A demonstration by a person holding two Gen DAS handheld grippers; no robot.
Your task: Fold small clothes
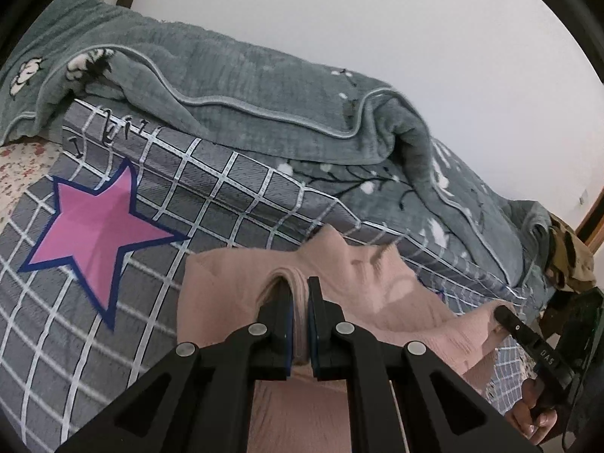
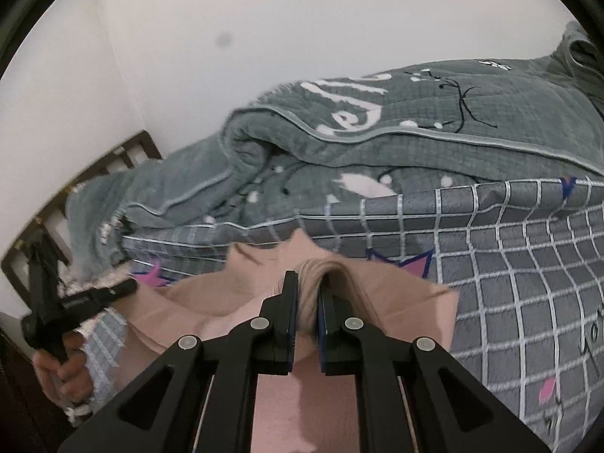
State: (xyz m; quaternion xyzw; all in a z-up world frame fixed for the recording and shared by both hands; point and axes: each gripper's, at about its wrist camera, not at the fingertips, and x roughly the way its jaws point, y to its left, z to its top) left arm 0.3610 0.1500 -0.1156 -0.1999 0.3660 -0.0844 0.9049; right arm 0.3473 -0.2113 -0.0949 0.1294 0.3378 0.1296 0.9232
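A small pink knit garment [image 1: 381, 283] hangs stretched between my two grippers above the grey checked bedspread [image 1: 211, 204]. My left gripper [image 1: 300, 287] is shut on a bunched fold of the garment. My right gripper [image 2: 308, 283] is shut on another bunched fold of the same garment [image 2: 211, 302]. In the left wrist view the right gripper [image 1: 506, 315] shows at the far right, pinching the garment's edge. In the right wrist view the left gripper [image 2: 124, 287] shows at the left, held by a hand [image 2: 64, 373].
A thick grey-green quilt [image 1: 264, 113] is heaped along the wall behind the bedspread [image 2: 528, 264]. A dark wooden bed frame [image 2: 94, 173] stands at the left of the right wrist view. A camouflage-patterned item [image 1: 570, 260] lies at the right edge.
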